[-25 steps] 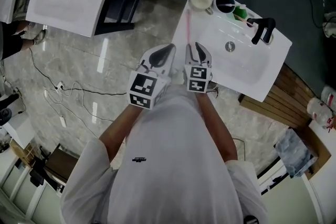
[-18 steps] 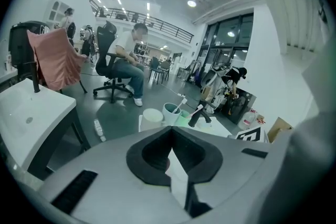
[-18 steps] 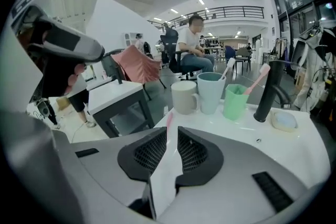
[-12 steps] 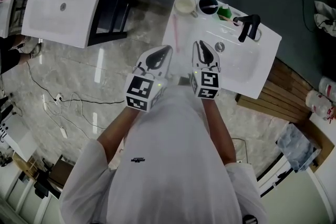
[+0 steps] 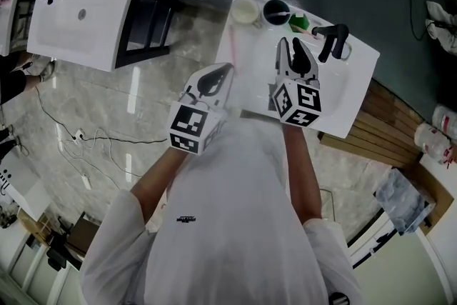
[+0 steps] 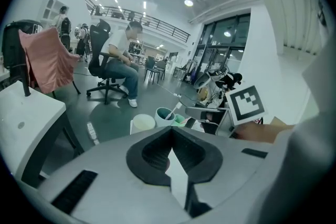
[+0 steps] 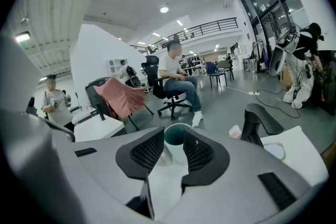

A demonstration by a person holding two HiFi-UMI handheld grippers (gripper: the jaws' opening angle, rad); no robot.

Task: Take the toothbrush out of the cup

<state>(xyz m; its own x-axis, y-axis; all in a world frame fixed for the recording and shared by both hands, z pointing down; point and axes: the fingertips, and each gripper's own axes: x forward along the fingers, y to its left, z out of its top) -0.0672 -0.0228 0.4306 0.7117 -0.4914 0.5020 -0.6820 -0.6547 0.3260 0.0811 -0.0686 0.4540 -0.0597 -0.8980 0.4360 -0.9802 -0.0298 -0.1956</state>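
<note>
A dark teal cup (image 5: 275, 11) stands at the back rim of the white sink (image 5: 357, 75), with a white toothbrush (image 5: 283, 11) leaning in it. The left gripper view shows the same cup (image 6: 166, 115) and toothbrush (image 6: 176, 109). My right gripper (image 5: 291, 46) hovers over the basin, pointing at the cup a short way off. Its jaws have just been opening, with nothing between them. Through their gap in the right gripper view (image 7: 173, 134) I see the cup (image 7: 176, 139) farther off. My left gripper (image 5: 227, 68) hangs shut by the sink's left edge, its tips (image 6: 170, 129) meeting.
A white cup (image 5: 245, 11) stands left of the teal one, a green item (image 5: 300, 23) to its right. The black faucet (image 5: 332, 41) rises right of my right gripper. A pink stick (image 5: 230, 46) lies on the sink's left rim. A second sink (image 5: 78, 18) stands far left.
My right gripper has risen and moved from the sink's near edge out over the basin toward the cup; its jaws narrowed, then widened. The left gripper shifted slightly.
</note>
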